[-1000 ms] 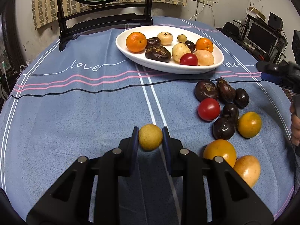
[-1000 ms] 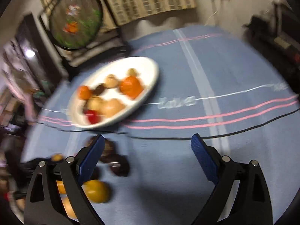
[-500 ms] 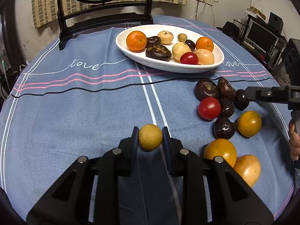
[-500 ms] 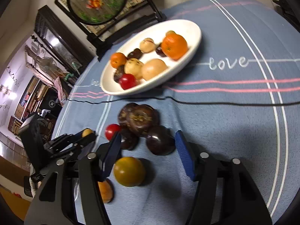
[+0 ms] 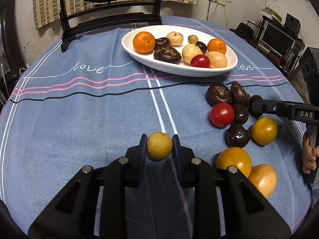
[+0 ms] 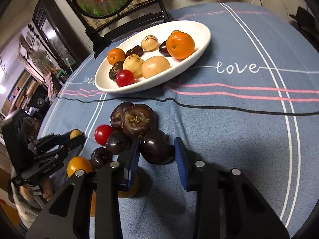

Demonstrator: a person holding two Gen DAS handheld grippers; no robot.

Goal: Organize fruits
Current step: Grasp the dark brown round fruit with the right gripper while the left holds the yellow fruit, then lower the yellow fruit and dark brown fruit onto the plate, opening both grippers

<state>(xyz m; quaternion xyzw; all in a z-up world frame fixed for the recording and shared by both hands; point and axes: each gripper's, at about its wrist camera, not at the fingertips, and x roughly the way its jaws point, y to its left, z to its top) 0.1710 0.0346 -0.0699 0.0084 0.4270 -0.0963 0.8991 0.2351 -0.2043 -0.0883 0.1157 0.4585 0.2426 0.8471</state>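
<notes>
The left gripper point(image 5: 159, 149) is clamped on a small yellow fruit point(image 5: 159, 149), both pads pressed against its sides, just above the blue tablecloth point(image 5: 79, 119) beside the cloth's white double stripe. The right gripper point(image 6: 157, 157) has its jaws closing around a dark brown fruit point(image 6: 156, 149) that sits between the blue pads point(image 6: 180, 163); the left pad looks to be touching the fruit, while a thin gap still shows at the right pad, so no firm grip can be read. That dark fruit lies at the near edge of a loose cluster on the cloth: more dark brown fruits point(image 6: 137, 119) touching one another, a red tomato point(image 6: 103, 134) against them, and orange-yellow fruits point(image 5: 263, 131) nearer the table edge. In the left wrist view the right gripper's arm reaches in from the right edge over this cluster, with part of a hand point(image 5: 309, 155) on its handle. Beyond the cluster, past the cloth's black and pink lines, stands a white oval plate point(image 5: 229, 67) that holds two oranges point(image 5: 144, 42), pale round fruits, dark fruits and another red tomato. Behind the plate, at the table's far side, is a dark wooden stand point(image 5: 111, 18) that carries a round painted panel.
</notes>
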